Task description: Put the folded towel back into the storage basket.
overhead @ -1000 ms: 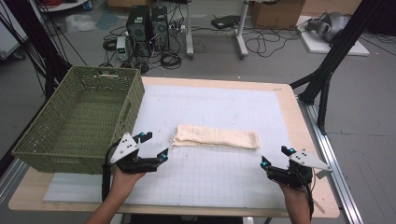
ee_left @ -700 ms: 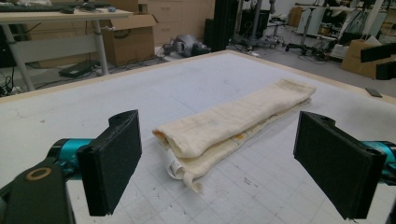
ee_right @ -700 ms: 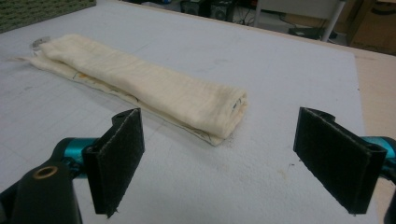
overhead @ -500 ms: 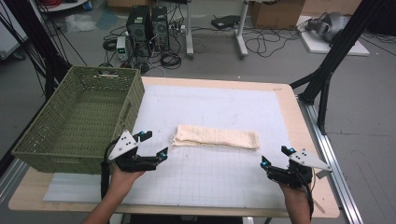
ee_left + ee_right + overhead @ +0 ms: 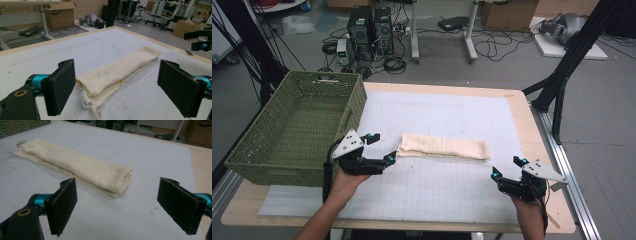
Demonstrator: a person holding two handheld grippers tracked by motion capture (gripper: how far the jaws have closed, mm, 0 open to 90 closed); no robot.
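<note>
A cream towel (image 5: 444,147), folded into a long narrow strip, lies across the middle of the white gridded mat (image 5: 452,190). My left gripper (image 5: 381,147) is open just off the towel's left end (image 5: 100,85), jaws wide with nothing between them. Lower right of the towel, my right gripper (image 5: 507,168) is open and sits a short way back from the towel's right end (image 5: 117,182). The towel (image 5: 75,165) runs away to the upper left in the right gripper view.
A green woven basket (image 5: 277,150) stands at the table's left, close behind my left hand. The table's wooden edge (image 5: 542,135) runs along the right. A black frame leg (image 5: 562,80) rises beyond the right corner. The far half of the mat is bare.
My left gripper has moved right and slightly forward, closing in on the towel's left end. The right gripper has barely shifted. The towel lies as before.
</note>
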